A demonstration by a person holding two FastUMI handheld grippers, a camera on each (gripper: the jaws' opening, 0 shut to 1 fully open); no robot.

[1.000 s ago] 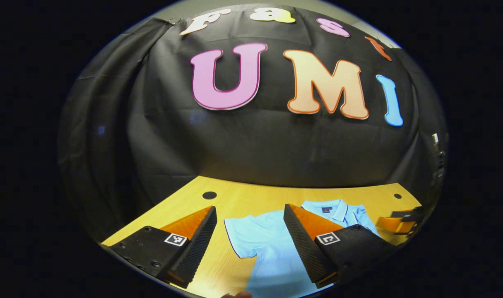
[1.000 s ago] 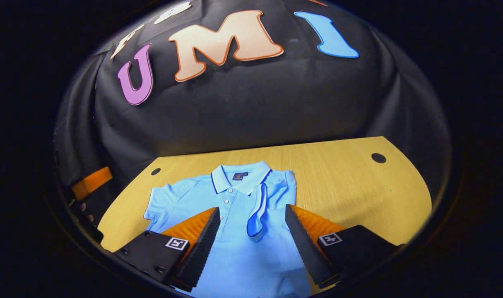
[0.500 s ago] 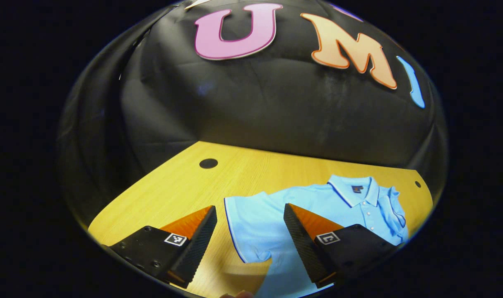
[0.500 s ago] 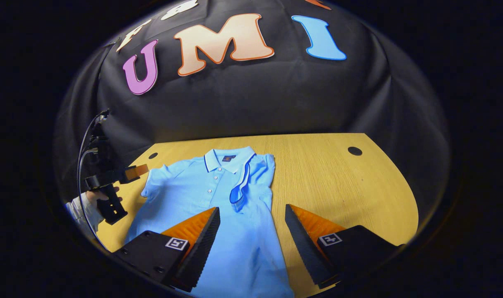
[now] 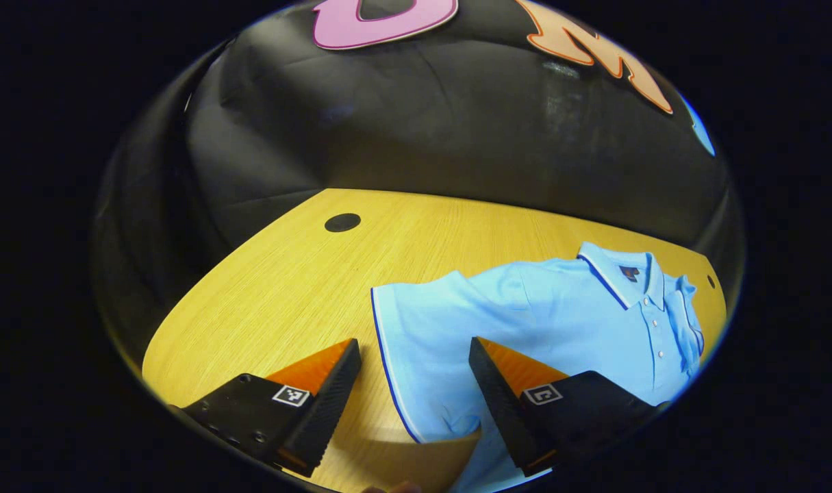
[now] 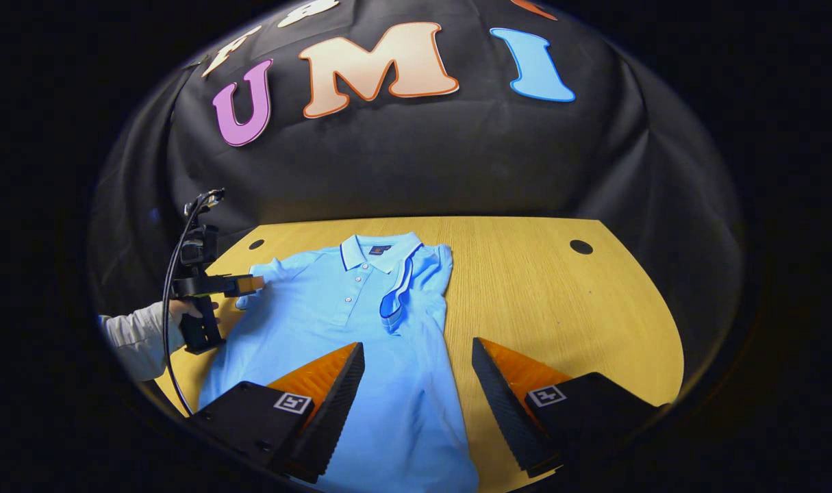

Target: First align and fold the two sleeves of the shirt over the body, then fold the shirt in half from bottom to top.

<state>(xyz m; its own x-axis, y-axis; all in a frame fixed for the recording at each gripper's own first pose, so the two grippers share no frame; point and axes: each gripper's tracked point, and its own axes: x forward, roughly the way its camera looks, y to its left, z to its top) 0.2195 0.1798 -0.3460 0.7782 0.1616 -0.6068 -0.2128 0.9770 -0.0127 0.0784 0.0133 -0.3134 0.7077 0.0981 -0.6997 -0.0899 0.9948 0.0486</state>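
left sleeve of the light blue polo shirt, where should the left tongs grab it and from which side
Probably at the dark-trimmed cuff of the flat left sleeve, coming in from the outer side over the bare wooden table. That free hem already lies between the open left tongs, and the right sleeve is folded over already.

In the left gripper view, the left gripper point(image 5: 416, 383) sits at the bottom centre, jaws spread wide. In the right gripper view, the right gripper point(image 6: 419, 383) is likewise at bottom centre with jaws wide apart; at middle left, a hand point(image 6: 183, 311) in a pale sleeve point(image 6: 131, 339) holds the left gripper point(image 6: 248, 283) level, pointing right.
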